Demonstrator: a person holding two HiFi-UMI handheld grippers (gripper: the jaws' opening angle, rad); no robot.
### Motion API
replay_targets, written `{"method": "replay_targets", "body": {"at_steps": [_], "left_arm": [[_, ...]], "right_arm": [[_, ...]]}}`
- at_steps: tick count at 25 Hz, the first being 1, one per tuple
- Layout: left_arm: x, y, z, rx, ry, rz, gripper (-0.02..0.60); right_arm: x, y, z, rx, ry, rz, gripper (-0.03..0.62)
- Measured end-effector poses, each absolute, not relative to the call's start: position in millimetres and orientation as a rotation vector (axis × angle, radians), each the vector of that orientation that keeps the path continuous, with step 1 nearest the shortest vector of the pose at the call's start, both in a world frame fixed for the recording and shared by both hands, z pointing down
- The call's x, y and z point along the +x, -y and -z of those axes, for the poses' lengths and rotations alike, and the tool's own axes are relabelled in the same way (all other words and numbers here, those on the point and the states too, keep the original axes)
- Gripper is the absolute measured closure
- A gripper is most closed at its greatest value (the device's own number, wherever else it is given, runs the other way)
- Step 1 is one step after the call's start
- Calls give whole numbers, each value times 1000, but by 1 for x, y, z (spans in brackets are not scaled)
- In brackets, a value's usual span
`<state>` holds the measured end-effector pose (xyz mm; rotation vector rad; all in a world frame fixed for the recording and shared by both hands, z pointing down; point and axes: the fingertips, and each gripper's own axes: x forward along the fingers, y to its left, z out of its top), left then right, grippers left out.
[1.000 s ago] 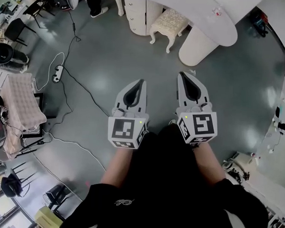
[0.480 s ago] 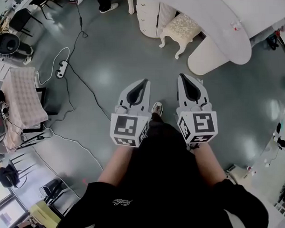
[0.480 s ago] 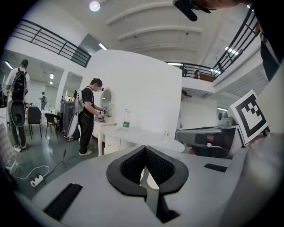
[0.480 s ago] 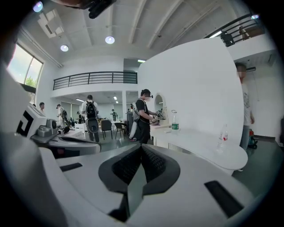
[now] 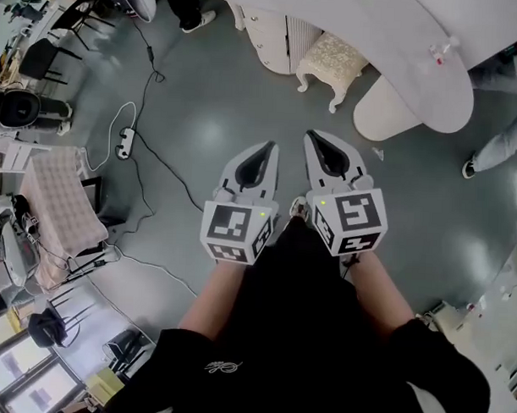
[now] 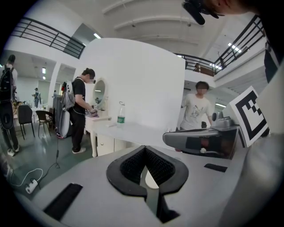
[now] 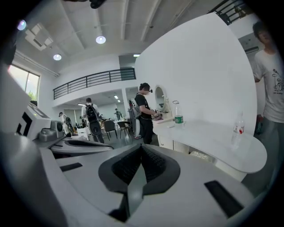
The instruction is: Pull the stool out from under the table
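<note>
While I am holding left gripper (image 5: 262,148) and right gripper (image 5: 318,137) pressed shut and empty, the stool (image 5: 330,57) is sitting ahead, partly under the table (image 5: 391,32); I am judging it light, cushioned, best gripped by a stiff leg.

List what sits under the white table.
A cream stool, partly tucked in, between a drawer unit and a round pedestal. The tabletop covers the stool's far side and anything deeper.

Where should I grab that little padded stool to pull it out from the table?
Take the stool by the near rim of its padded seat, coming from the open floor side. Its far side tucks under the white table, and the drawer unit and round pedestal flank it, so only the front looks free.
</note>
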<state>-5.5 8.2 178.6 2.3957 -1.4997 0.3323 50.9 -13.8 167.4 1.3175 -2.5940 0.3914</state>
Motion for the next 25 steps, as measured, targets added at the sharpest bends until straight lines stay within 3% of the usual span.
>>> {"method": "replay_targets", "body": {"at_steps": [15, 25], "left_arm": [[30, 57, -204, 2535, 1210, -382, 577], [-30, 133, -211, 2619, 1004, -426, 577]], "right_arm": [[101, 66, -201, 1643, 2385, -509, 588], [26, 133, -208, 1754, 2273, -556, 588]]}}
